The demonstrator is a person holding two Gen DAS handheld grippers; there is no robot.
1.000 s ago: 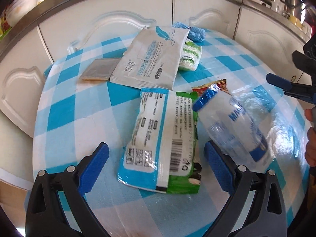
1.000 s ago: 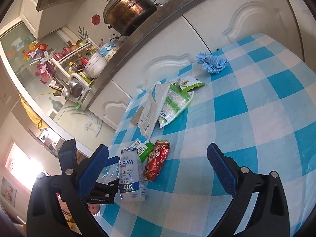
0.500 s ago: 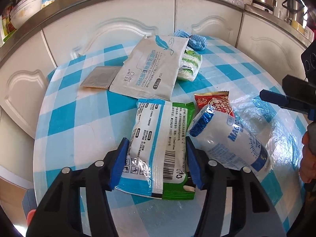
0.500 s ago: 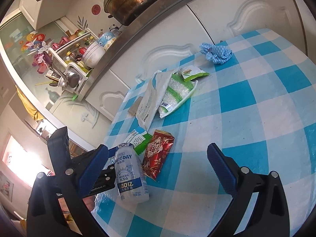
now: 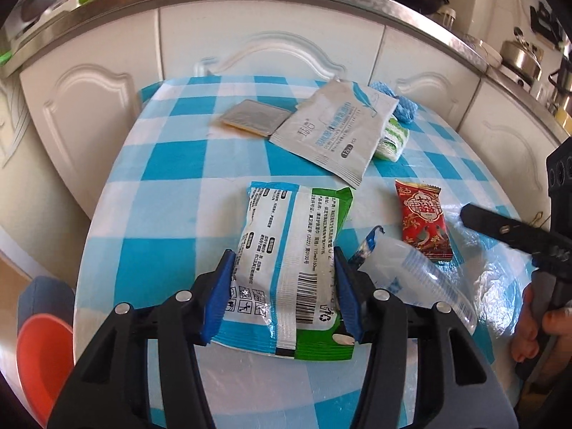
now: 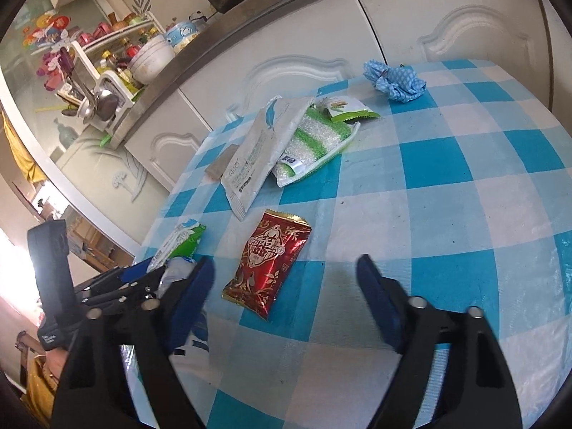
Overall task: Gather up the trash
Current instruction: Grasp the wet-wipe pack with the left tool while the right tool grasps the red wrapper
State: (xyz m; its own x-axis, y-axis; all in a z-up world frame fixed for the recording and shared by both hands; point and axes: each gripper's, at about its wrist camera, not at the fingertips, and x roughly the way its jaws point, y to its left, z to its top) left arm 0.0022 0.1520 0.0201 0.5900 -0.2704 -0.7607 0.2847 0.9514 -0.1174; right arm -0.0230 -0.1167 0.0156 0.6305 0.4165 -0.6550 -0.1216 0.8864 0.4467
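White kitchen cabinets (image 5: 250, 53) close off the far side of your checked tabletop (image 5: 171, 164), which curves away at 9 o'clock in the left wrist view, with an orange bin (image 5: 43, 350) just off that edge at 8 o'clock. Your left claw (image 5: 282, 296) is clamped on the near end of the green-and-blue wipes pack (image 5: 289, 250), both pads pressed into its sides, so the pickup step looks under way; the next move probably calls for a clean lift, then a swing toward 8 o'clock if that bin is the destination. Mind the clear bottle (image 5: 411, 275) lying just beside the pack at 3 o'clock, touching the claw's outer side; it may roll as you lift. Your right claw (image 6: 286, 296) has just been closing but stands apart with nothing pressed, the red snack packet (image 6: 268, 261) lying between and ahead of its fingers; it needs to come further forward before gripping. Open cloth lies at 2 o'clock in the right wrist view; the grey sachet (image 6: 254, 161) and blue rag (image 6: 393, 82) sit well apart at 11 to 1 o'clock.
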